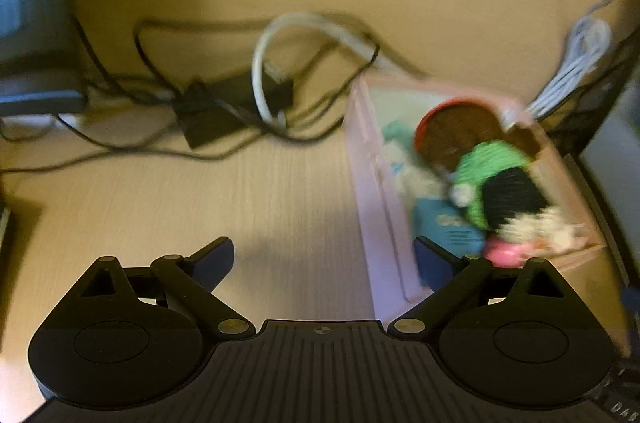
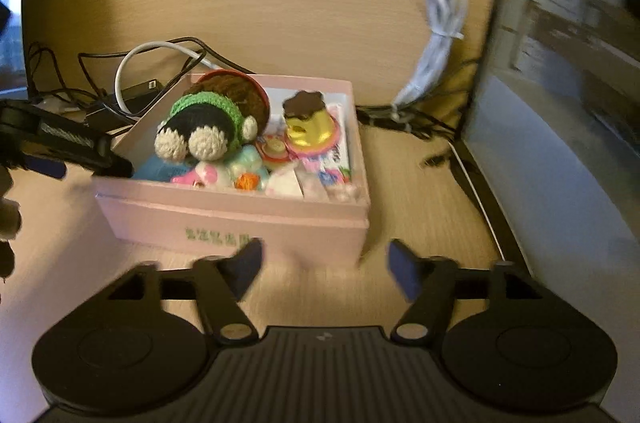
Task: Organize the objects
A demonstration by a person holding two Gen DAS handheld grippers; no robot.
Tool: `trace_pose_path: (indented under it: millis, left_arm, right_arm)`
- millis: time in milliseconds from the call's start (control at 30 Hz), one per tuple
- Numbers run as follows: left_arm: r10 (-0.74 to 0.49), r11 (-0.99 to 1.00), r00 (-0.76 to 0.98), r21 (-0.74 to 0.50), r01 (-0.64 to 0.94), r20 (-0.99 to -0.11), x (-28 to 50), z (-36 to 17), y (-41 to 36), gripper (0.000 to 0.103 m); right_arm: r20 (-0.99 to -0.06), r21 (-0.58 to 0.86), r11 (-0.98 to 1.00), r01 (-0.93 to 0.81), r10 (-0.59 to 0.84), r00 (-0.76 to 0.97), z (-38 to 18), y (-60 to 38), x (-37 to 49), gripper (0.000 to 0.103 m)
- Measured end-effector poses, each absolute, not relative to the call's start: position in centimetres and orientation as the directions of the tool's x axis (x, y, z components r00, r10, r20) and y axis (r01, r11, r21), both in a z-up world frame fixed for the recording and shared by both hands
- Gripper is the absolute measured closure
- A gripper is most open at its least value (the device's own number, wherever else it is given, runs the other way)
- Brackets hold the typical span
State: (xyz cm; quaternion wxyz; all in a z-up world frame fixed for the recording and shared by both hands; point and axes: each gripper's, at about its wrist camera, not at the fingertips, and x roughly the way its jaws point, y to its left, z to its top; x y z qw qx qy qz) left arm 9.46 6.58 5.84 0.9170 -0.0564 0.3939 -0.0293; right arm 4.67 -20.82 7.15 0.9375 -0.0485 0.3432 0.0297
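A pink cardboard box [image 2: 240, 219] stands open on the wooden desk, filled with small toys. On top lies a crocheted doll [image 2: 204, 127] with black hair and a green band, against a red-rimmed brown round piece [image 2: 240, 91]. A yellow pudding-shaped toy [image 2: 308, 123] sits at the back right. My right gripper [image 2: 326, 263] is open, just short of the box's front wall. My left gripper [image 1: 323, 257] is open at the pink box [image 1: 380, 207], straddling its left wall without pressing it; the doll [image 1: 496, 183] lies inside. One of its fingers [image 2: 80, 147] reaches the box's left rim.
Tangled black and white cables [image 1: 272, 63] and a black adapter [image 1: 224, 111] lie behind the box. A bundled white cable [image 2: 436, 35] hangs against the back wall. A grey panel [image 2: 560, 143] stands at the right, and a dark device [image 1: 40, 95] sits far left.
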Motion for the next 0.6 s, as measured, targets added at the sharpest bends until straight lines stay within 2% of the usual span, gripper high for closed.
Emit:
trace_pose_path:
  millis: [67,167,233,267,333,467,600]
  left_arm:
    - [-0.11,0.989,0.74,-0.149,0.014,-0.663,6.6,6.7,7.2,0.004]
    - [-0.171,0.974,0.744,-0.223,0.03,-0.646,2.5,6.3,8.4,0.004]
    - [-0.186,0.975,0.726,-0.217,0.051,-0.662,-0.3,5.1,8.0,0.004]
    - [-0.192,0.975,0.707,-0.212,0.06,-0.68,-1.3,4.3,7.6,0.004]
    - [-0.198,0.975,0.667,-0.212,0.062,-0.718,-2.4,2.6,6.8,0.004]
    - [-0.122,0.989,0.683,-0.143,0.027,-0.72,-4.3,1.1,4.3,0.005]
    - [-0.04,0.999,0.722,-0.022,0.034,-0.691,-4.9,0.3,1.6,0.005]
  right_arm:
    - [-0.653,-0.075,0.995,-0.058,-0.005,0.757,7.2,-21.1,2.8,0.02]
    - [-0.69,-0.077,0.997,-0.019,-0.04,0.722,6.8,-21.4,-0.3,0.015]
    - [-0.709,-0.076,0.997,0.0,-0.054,0.703,6.4,-21.6,-2.3,0.009]
    - [-0.713,-0.071,0.997,0.001,-0.051,0.7,6.1,-21.8,-3.2,0.002]
    - [-0.716,-0.063,0.998,-0.005,-0.041,0.697,5.4,-22.2,-4.6,0.0]
    - [-0.75,-0.07,0.995,-0.068,-0.008,0.662,3.6,-22.6,-4.8,0.0]
    - [-0.729,-0.07,0.991,-0.115,0.027,0.684,3.3,-22.9,-4.4,0.0]
